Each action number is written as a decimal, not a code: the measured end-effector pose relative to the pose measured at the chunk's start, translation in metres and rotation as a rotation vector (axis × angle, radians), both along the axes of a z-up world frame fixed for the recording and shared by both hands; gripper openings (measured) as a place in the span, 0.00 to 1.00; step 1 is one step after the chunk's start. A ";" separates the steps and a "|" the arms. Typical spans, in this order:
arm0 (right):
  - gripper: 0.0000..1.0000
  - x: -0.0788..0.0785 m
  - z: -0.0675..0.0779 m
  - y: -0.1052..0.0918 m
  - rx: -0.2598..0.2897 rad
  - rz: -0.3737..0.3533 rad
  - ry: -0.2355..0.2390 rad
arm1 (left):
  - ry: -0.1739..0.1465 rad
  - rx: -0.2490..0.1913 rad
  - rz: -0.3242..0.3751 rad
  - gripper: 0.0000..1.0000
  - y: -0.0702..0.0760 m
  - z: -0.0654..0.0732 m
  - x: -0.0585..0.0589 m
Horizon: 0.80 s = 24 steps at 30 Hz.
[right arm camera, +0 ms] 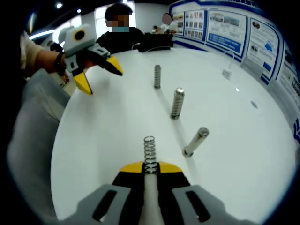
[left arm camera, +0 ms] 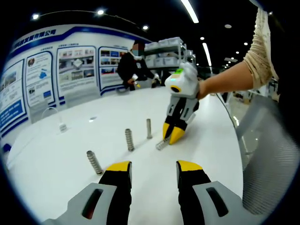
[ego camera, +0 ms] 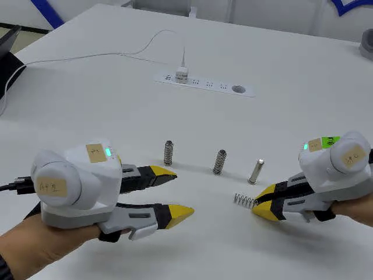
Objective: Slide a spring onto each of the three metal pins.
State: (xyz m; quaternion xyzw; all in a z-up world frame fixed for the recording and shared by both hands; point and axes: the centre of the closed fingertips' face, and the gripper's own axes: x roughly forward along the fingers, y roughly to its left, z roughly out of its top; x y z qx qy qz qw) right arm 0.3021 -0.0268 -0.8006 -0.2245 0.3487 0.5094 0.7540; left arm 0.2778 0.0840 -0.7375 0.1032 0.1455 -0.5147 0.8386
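Three metal pins stand in a row on the white table. The left pin (ego camera: 168, 153) and the middle pin (ego camera: 219, 162) each wear a spring. The right pin (ego camera: 256, 171) is bare metal. A loose spring (ego camera: 245, 200) lies on the table in front of the bare pin (right arm camera: 196, 141). My right gripper (ego camera: 256, 207) is shut on the near end of this spring (right arm camera: 149, 152), its yellow tips low at the table. My left gripper (ego camera: 183, 193) hovers open in front of the left pin, with nothing between its jaws (left arm camera: 154, 165).
A white power strip (ego camera: 204, 83) with a plugged-in cable lies further back on the table. A person (right arm camera: 123, 33) stands beyond the table's far end. Display boards (left arm camera: 70, 65) line the wall.
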 end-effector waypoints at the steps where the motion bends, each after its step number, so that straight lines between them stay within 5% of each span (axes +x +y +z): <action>1: 0.11 0.000 0.003 0.001 0.007 -0.005 0.000 | -0.001 0.005 -0.009 0.39 -0.003 -0.001 -0.001; 7: 0.11 0.000 0.014 0.003 0.014 -0.004 -0.006 | -0.003 0.023 -0.053 0.38 -0.015 -0.004 -0.006; 24: 0.11 -0.031 0.052 0.036 -0.002 0.169 -0.050 | -0.031 0.058 -0.149 0.31 -0.044 -0.002 -0.006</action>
